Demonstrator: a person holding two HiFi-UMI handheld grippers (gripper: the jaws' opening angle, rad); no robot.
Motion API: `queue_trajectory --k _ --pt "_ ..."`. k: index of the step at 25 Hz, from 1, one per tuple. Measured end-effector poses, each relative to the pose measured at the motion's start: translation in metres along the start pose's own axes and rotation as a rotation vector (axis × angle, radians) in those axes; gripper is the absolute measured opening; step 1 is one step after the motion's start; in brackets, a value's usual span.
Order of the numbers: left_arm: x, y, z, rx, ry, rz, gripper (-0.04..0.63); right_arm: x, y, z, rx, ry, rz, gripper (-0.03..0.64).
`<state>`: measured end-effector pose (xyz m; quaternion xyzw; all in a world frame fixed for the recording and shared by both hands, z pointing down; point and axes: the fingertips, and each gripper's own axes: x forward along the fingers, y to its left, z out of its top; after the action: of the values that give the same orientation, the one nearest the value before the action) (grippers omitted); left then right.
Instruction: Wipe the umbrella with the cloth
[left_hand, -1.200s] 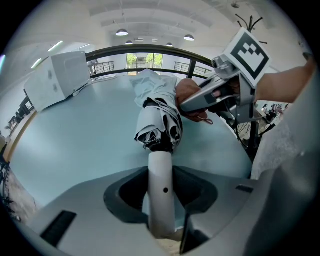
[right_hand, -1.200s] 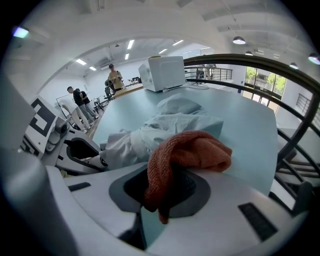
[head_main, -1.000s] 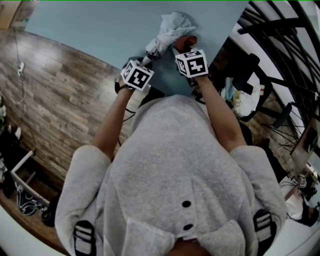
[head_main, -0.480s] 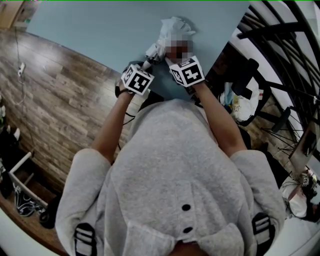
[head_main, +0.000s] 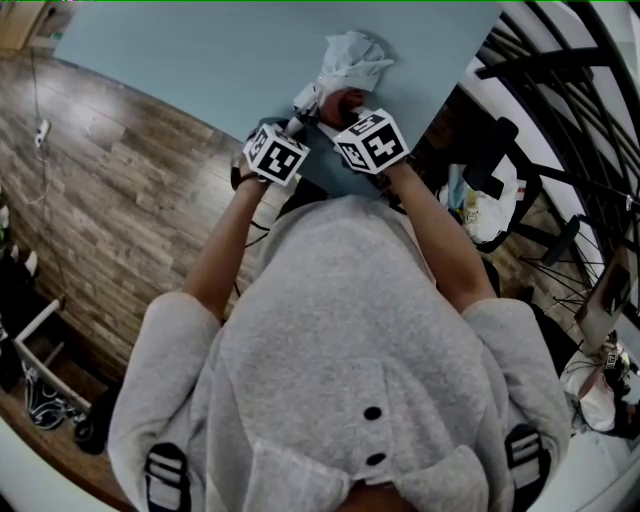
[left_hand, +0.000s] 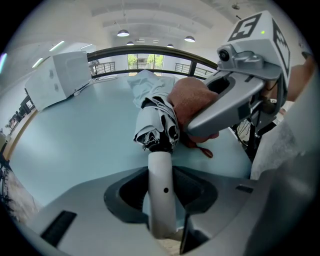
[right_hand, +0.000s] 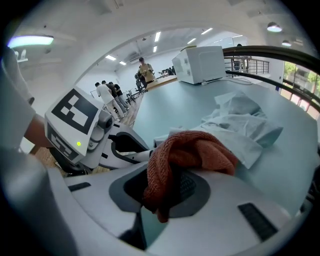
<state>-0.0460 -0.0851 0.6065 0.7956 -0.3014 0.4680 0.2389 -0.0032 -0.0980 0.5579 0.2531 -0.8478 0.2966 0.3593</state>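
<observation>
Change: my right tool (head_main: 347, 108) has drawn back along the umbrella (head_main: 352, 58) towards my left tool (head_main: 293, 122), which has kept its place.
Right tool: pinching the rust cloth (right_hand: 196, 150), which is laid on the umbrella's folds.
Left tool: clamped on the umbrella's white handle (left_hand: 161, 190).
Umbrella: folded, lying on the blue worktop (head_main: 180, 60).
Around: white box (right_hand: 199, 64) further along the worktop; people (right_hand: 107, 92) beyond.
In the way: right tool and cloth cover the umbrella's middle.

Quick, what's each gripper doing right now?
Left gripper: closed on the umbrella handle.
Right gripper: closed on the cloth.
</observation>
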Motion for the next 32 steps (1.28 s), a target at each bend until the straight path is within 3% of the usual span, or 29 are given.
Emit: queue_trajectory --k 4,12,20,23,32 --pt "0.0 0.0 0.0 0.0 0.006 -0.007 0.156 -0.003 0.003 0.009 0.1 -0.022 0.092 0.081" --pt "0.001 -0.001 0.0 -0.01 0.005 -0.006 0.156 -0.01 -0.01 0.036 0.529 -0.145 0.258 0.081" --pt "0.001 -0.001 0.001 -0.022 -0.001 -0.011 0.156 -0.021 -0.039 0.063 0.92 -0.315 0.343 0.08" --pt "0.0 0.0 0.001 -0.019 0.004 -0.011 0.156 -0.028 -0.057 0.075 0.977 -0.375 0.341 0.08" --pt "-0.001 0.003 0.003 -0.015 -0.002 -0.007 0.156 -0.045 -0.104 0.1 0.989 -0.457 0.287 0.08"
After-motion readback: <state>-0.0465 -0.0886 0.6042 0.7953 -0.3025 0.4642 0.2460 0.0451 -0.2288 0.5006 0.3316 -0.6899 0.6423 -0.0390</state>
